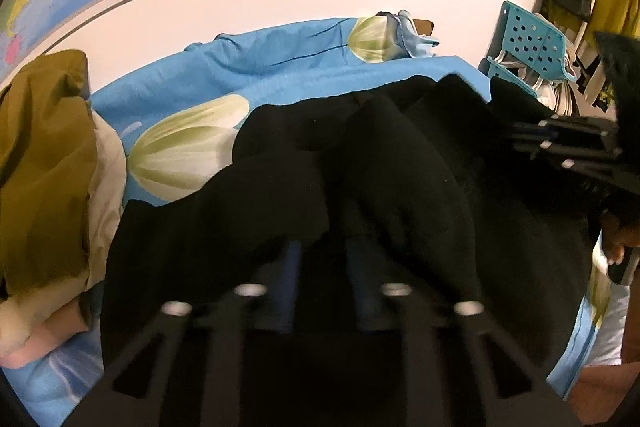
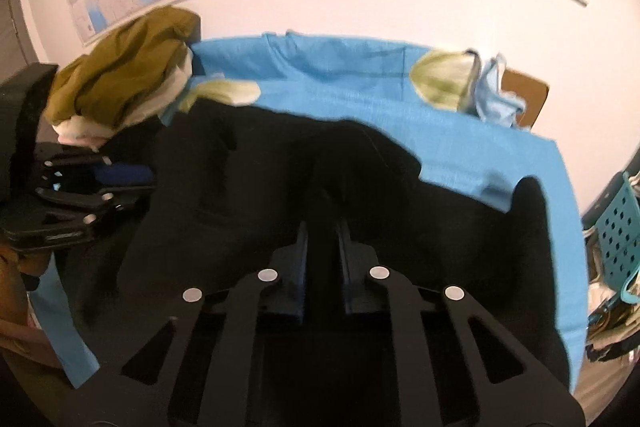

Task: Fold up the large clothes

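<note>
A large black fabric garment (image 1: 360, 187) lies rumpled on a blue flower-printed sheet (image 1: 280, 47) covering the bed. The left gripper (image 1: 322, 259) has its fingers (image 1: 290, 279) closed to a narrow gap with black cloth pinched between them. The right gripper (image 2: 323, 239) likewise clamps a fold of the garment. An olive-green clothes heap (image 2: 124, 67) sits beside the garment.

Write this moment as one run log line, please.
phase: folding in progress | left gripper: shut on black garment | right gripper: shut on black garment | surface: blue sheet | nearby: olive clothes pile
</note>
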The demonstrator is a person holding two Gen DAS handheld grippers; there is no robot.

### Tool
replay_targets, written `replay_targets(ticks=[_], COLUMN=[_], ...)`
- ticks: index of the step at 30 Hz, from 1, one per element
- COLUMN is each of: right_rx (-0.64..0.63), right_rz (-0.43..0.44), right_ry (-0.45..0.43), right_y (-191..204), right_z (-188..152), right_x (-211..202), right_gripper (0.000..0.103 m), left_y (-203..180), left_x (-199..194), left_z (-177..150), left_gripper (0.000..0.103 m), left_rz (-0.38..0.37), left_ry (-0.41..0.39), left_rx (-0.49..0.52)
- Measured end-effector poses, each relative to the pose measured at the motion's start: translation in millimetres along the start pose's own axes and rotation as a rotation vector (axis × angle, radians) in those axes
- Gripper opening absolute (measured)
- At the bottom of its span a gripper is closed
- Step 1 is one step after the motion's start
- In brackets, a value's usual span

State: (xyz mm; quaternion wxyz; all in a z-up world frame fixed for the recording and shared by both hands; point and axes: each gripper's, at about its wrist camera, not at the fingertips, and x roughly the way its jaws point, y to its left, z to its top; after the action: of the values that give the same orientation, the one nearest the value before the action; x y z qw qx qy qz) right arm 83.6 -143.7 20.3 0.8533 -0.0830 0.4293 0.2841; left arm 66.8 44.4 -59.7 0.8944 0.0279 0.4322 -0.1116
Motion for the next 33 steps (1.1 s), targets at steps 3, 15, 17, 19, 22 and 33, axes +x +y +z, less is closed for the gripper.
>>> replay_targets(ticks=[3,15,17,19,22,33], right_rx=[0.007,0.039,0.058,0.066,0.043,-0.012], right_rz=[-0.005,-0.067,-0.055,-0.049,-0.062,-0.095], right_ry=[-0.063,0.002,-0.002,0.003,0.010,-0.022], right_y=[-1,-10,-13,-16,-9,-1], right_z=[9,23,22,20,19,20], right_x=[-16,35,33,33,32,20], right_gripper=[0.009,0.010,0.012,0.014,0.016,0.018], left_y=[7,1,-6,-6,2,31], left_x=[-5,-21,-4,8,15,-8], left_z=[6,16,11,9,12,21], left_gripper=[0.003,0.069,0.069,0.060,0.027,0.010], left_rz=[-0.015,-0.012,0.013,0.014,0.002,0.001], left_ry=[-0.024,-0.045,0.015,0.045,0.037,-0.031], left_rx=[-0.029,0.042,0.083,0.080,0.041,-0.086])
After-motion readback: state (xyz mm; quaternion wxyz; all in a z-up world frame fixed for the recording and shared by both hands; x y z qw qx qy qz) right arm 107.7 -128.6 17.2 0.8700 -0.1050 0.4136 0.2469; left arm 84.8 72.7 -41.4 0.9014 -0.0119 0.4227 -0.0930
